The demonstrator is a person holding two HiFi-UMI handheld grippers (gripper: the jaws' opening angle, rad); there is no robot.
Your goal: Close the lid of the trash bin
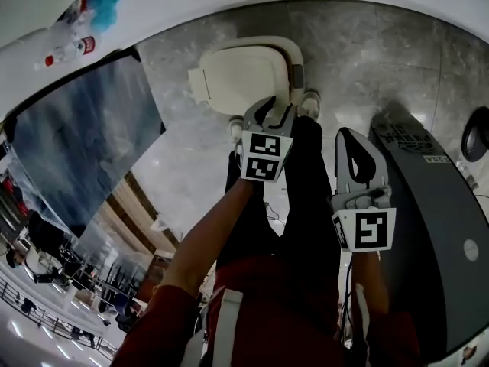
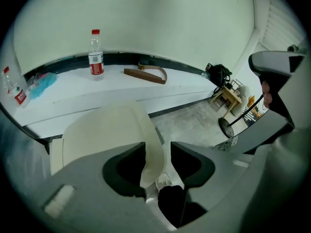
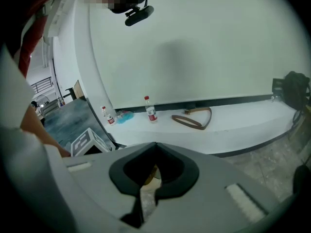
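The white trash bin (image 1: 243,73) stands on the grey stone floor just ahead of the person's feet. Its cream lid (image 2: 104,130) is tilted up, and its thin edge runs between the jaws of my left gripper (image 2: 158,147). That left gripper (image 1: 269,113) is open around the edge, with a small gap on the right side. My right gripper (image 1: 353,147) hangs lower right of the bin, away from it. In the right gripper view, the right gripper (image 3: 154,149) is shut with nothing in it.
A tall grey machine (image 1: 435,228) stands close on the right. A glass panel (image 1: 76,144) is at left. On the white ledge (image 2: 184,84) behind the bin are a water bottle (image 2: 95,54), a brown strap (image 2: 146,74) and a blue cloth (image 2: 43,81). A stanchion base (image 2: 226,127) sits on the floor.
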